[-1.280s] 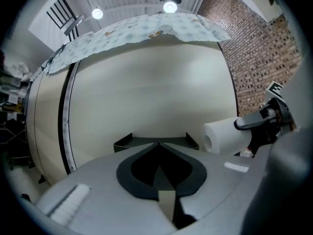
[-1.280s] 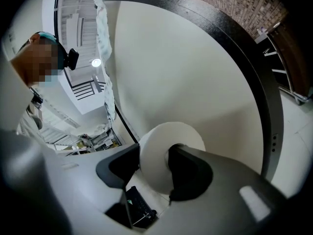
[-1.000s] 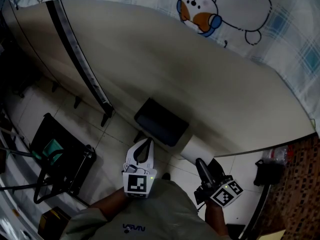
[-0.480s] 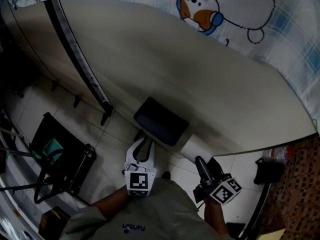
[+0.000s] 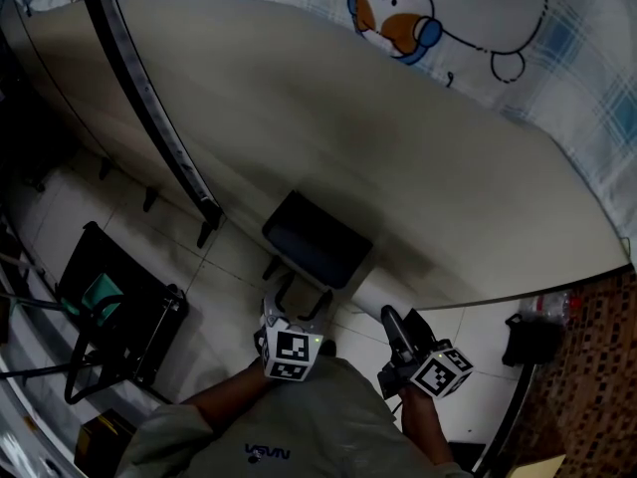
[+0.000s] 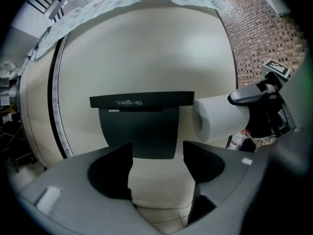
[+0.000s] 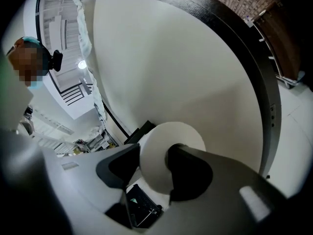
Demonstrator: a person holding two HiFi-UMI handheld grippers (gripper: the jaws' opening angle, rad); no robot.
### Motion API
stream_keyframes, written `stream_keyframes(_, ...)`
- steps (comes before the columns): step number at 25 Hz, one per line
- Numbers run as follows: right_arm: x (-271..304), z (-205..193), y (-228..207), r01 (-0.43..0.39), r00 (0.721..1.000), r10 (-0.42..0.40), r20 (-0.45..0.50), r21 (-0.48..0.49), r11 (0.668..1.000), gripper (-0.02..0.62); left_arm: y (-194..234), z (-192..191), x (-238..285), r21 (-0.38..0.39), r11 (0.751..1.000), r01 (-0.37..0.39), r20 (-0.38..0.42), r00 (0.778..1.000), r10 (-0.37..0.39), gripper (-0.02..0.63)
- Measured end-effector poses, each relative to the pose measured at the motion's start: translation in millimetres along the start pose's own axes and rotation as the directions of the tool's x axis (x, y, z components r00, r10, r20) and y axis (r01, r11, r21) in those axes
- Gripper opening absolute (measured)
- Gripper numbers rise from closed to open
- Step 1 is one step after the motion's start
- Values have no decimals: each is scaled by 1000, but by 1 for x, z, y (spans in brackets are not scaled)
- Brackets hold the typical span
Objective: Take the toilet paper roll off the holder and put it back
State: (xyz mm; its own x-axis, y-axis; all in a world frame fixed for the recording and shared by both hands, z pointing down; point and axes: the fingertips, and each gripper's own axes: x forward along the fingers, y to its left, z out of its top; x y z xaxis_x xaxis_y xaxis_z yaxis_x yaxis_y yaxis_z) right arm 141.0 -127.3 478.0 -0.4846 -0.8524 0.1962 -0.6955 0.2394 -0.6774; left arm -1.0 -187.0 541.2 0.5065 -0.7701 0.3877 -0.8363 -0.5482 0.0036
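Note:
The white toilet paper roll (image 5: pixel 382 293) is off the black holder (image 5: pixel 314 239) and hangs just right of it. My right gripper (image 5: pixel 394 323) is shut on the roll. In the right gripper view one jaw sits in the roll's (image 7: pixel 161 153) core and the other against its outside. My left gripper (image 5: pixel 297 305) is just below the holder and its jaws are opening. Nothing lies between the jaws in the left gripper view; the holder's (image 6: pixel 142 121) flap is beyond them. The roll (image 6: pixel 217 119) shows there to the right.
The holder is fixed to a curved cream wall (image 5: pixel 398 147) with a black vertical strip (image 5: pixel 149 108). A cartoon-printed cloth (image 5: pixel 478 18) lies along its top. A black stand with a teal item (image 5: pixel 109 307) is on the tiled floor at left, a dark object (image 5: pixel 532 342) at right.
My left gripper, shut before with its tips by the holder's underside, has opened wide and drawn back a little. The right gripper with the roll has barely moved.

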Motion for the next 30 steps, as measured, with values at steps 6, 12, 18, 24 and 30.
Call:
stream_keyframes(6,8,-5,-2,-14,1000,14,-10,42,999,180,5,-1,8,0,999,-48,-16,999,48,336)
stream_keyframes(12,14,-7,-4,-34,999,35,-22,75,997,179,9,-2,6,3,997,-76,-26,997,76,334)
stream_keyframes(18,26,-12,-1,-72,996,77,-41,123,990,178,11,-1,-2,19,997,-75,-12,997,75,334)
stream_keyframes(24,41,-16,3,-119,991,129,-46,175,977,176,12,-2,-9,50,997,-60,-23,998,61,334)
stream_keyframes(30,57,-21,7,-143,986,156,-51,204,968,175,12,-3,-13,70,997,-39,-28,999,41,334)
